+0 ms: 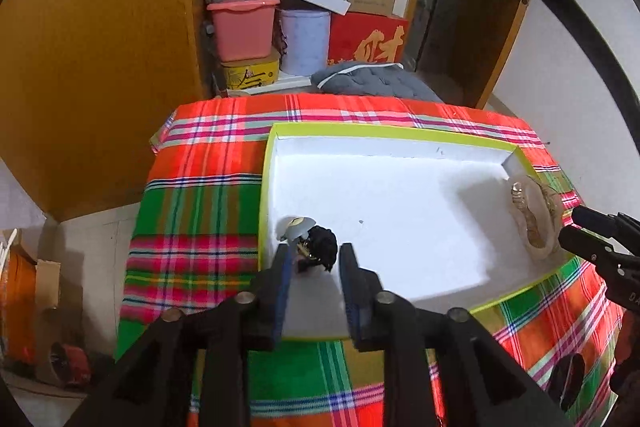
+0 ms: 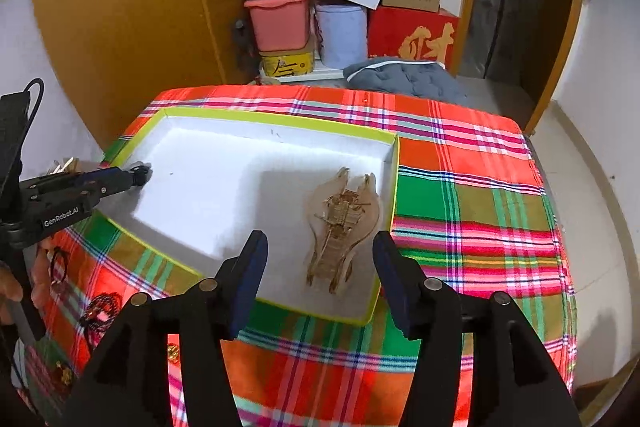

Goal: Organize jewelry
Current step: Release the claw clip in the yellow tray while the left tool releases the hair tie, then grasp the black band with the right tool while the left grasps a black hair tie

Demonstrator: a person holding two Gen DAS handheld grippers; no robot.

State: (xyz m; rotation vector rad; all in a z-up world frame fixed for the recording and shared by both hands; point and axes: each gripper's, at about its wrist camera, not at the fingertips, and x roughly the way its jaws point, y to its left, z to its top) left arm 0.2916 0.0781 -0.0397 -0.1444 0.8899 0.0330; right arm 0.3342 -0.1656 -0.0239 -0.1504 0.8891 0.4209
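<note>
A shallow white tray with a lime-green rim [image 1: 276, 131] [image 2: 394, 155] lies on the plaid tablecloth. A black hair ornament with a grey disc [image 1: 318, 247] lies in the tray's near left corner. My left gripper [image 1: 314, 259] is open around it, fingers on either side. A beige-gold hair clip [image 2: 344, 223] [image 1: 536, 219] lies in the tray's right part. My right gripper [image 2: 320, 247] is open and empty just above and in front of the clip. Dark red bead jewelry [image 2: 100, 311] lies on the cloth left of the tray.
The plaid cloth [image 2: 472, 227] covers a small table with edges close on all sides. Behind it stand stacked boxes, a pink bin [image 2: 280, 23], a red box [image 2: 416, 35] and a grey cushion [image 2: 404, 79]. Wooden doors flank both sides.
</note>
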